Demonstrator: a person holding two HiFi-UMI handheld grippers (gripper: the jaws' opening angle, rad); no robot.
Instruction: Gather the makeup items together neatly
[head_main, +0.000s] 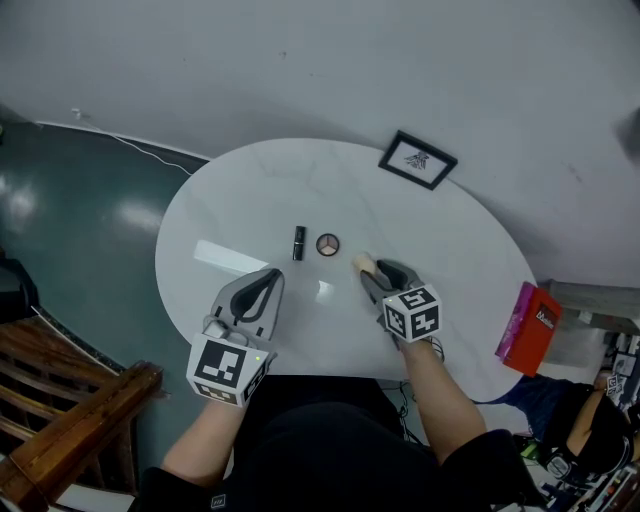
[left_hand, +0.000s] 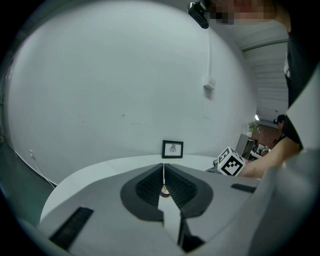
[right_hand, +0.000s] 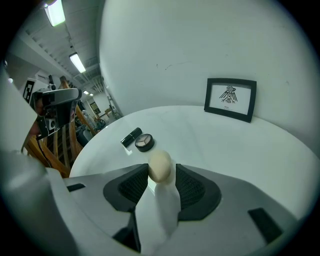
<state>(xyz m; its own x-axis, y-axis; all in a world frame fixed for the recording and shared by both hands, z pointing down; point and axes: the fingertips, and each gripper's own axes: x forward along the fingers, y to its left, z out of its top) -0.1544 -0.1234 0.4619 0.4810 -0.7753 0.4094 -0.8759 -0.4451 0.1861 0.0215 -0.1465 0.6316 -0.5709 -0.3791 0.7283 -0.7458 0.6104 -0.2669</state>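
Observation:
On the white oval table (head_main: 250, 200) a black lipstick tube (head_main: 298, 242) lies next to a round compact (head_main: 327, 244). Just right of them a beige egg-shaped makeup sponge (head_main: 363, 264) stands between the jaws of my right gripper (head_main: 378, 272). In the right gripper view the sponge (right_hand: 160, 166) sits at the jaw tips with a thin gap on each side, so the pads are not pressing it. The lipstick (right_hand: 131, 136) and compact (right_hand: 145, 143) lie just beyond. My left gripper (head_main: 262, 285) hovers at the near left, shut and empty (left_hand: 163, 172).
A small black-framed picture (head_main: 417, 160) stands at the table's far right edge. A red and pink box (head_main: 528, 328) sits off the table to the right. Wooden furniture (head_main: 60, 420) is at the lower left, beside a dark green floor.

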